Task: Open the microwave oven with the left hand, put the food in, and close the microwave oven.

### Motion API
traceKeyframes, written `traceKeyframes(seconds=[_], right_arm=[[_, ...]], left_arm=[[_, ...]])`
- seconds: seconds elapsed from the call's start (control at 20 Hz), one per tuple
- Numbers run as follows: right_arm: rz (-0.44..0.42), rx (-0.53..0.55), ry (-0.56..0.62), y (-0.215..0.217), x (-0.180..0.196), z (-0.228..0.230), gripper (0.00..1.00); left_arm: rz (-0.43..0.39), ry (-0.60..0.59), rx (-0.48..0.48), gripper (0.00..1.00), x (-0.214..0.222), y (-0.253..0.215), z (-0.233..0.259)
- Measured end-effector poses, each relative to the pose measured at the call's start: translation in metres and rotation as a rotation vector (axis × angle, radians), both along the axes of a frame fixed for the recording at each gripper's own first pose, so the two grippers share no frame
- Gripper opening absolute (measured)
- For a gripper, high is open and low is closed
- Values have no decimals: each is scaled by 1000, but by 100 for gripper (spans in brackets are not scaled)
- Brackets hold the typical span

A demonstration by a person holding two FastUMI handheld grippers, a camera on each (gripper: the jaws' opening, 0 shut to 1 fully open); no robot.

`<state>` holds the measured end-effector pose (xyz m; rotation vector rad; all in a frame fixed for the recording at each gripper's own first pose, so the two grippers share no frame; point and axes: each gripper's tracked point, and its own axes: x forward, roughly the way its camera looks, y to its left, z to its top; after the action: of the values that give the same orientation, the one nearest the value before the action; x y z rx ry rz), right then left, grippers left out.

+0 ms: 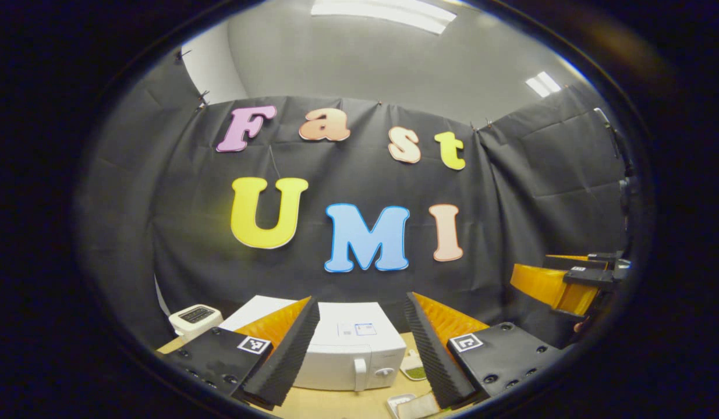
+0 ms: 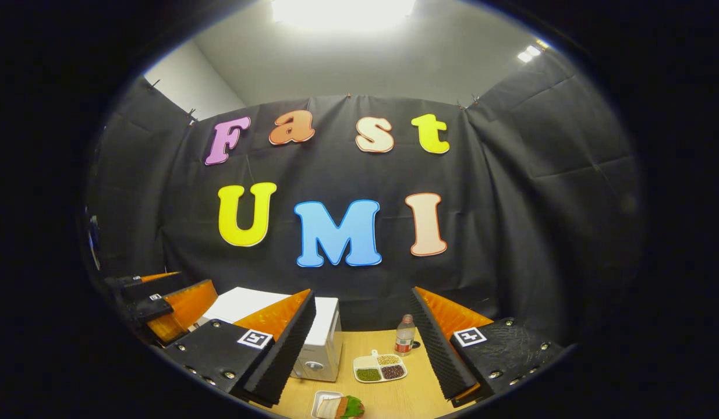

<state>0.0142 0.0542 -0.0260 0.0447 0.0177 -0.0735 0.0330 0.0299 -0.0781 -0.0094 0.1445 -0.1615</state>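
Observation:
A white microwave oven (image 1: 350, 349) stands on the wooden table with its door shut and its handle toward the right of its front; in the right gripper view the microwave oven (image 2: 321, 343) sits left of centre. The food, a sandwich with green leaf on a small white tray (image 2: 339, 405), lies at the table's near edge. My left gripper (image 1: 359, 346) hangs open above and before the oven, holding nothing. My right gripper (image 2: 365, 343) is open too, high over the table. The right gripper (image 1: 560, 282) appears at the far right of the left gripper view.
A divided white plate with beans and grains (image 2: 379, 368) lies right of the oven, and a clear bottle with a red label (image 2: 404, 336) stands behind it. A white toaster (image 1: 195, 319) sits left of the oven. The tabletop (image 2: 394, 396) is light wood.

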Motion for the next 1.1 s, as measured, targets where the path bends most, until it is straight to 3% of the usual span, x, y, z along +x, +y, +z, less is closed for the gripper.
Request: traceKeyframes(seconds=[0.35, 0.75, 0.85, 1.1], right_arm=[[-8, -6, 63, -18, 7, -27, 97], [-3, -25, 125, -36, 15, -49, 97], [3, -30, 125, -36, 14, -48, 97], [17, -72, 128, -38, 16, -46, 97]], left_arm=[[-44, 202, -10, 96, 19, -24, -104], [34, 415, -2, 97, 54, -10, -234], [50, 461, -3, 94, 59, -8, -260], [51, 538, 30, 75, 76, -9, -309]])
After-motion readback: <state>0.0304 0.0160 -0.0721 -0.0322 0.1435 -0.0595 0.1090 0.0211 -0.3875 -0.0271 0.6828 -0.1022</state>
